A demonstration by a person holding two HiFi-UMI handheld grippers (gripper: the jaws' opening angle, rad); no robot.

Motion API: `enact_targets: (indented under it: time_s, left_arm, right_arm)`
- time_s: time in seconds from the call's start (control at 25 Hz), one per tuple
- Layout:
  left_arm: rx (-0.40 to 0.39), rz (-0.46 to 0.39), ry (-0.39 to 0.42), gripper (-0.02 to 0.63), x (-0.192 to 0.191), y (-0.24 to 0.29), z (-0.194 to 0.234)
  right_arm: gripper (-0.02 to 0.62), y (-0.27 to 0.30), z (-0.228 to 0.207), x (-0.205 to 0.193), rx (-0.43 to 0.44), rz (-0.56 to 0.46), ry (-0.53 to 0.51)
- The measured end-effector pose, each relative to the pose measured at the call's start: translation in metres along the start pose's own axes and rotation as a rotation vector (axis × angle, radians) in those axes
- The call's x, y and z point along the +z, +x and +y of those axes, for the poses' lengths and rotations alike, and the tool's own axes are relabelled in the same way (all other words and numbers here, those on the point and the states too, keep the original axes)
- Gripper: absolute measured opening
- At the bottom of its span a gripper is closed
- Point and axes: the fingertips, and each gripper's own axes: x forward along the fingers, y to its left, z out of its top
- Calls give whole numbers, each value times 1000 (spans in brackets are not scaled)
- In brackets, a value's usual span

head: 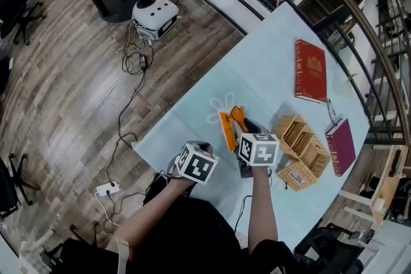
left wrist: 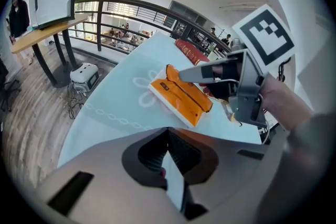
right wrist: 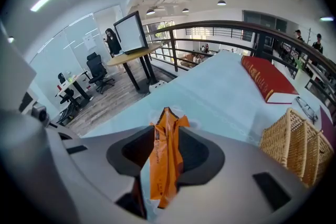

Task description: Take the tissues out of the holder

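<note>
Desk (head: pixel 257 61), pale blue, centre-right. Wicker holder (head: pixel 302 151), lower right. Orange tissue pack (head: pixel 226 128), centre, on the desk just left of the holder, its raised edge between my right claw's (left wrist: pixel 181 76) parted jaws. My left claw (left wrist: pixel 168 157): closed, empty.

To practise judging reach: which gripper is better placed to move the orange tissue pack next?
Probably the right gripper: the orange tissue pack already stands between its jaws. The left gripper hangs back, jaws together, clear of the pack.
</note>
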Motion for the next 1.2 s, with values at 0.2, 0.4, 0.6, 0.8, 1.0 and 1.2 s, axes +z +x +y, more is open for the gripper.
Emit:
enact_targets:
  time_s: [0.2, 0.4, 0.6, 0.8, 1.0, 1.2]
  left_arm:
    - [0, -4, 1, 9, 2, 0, 0]
    - [-5, -14, 4, 9, 4, 1, -4]
    - [7, -22, 11, 9, 2, -1, -5]
    - [10, -37, 25, 9, 0, -5, -13]
    - [-16, -33, 38, 9, -8, -9, -28]
    - [-29, -34, 52, 9, -19, -15, -39]
  right_arm:
    - [140, -31, 1, 11, 14, -72, 42]
    - [138, -61, 5, 6, 9, -98, 54]
    - [92, -81, 9, -13, -16, -102, 56]
    - [58, -91, 15, -34, -18, -97, 80]
    - [15, -99, 15, -56, -28, -74, 96]
    - [14, -105, 21, -81, -16, -44, 138]
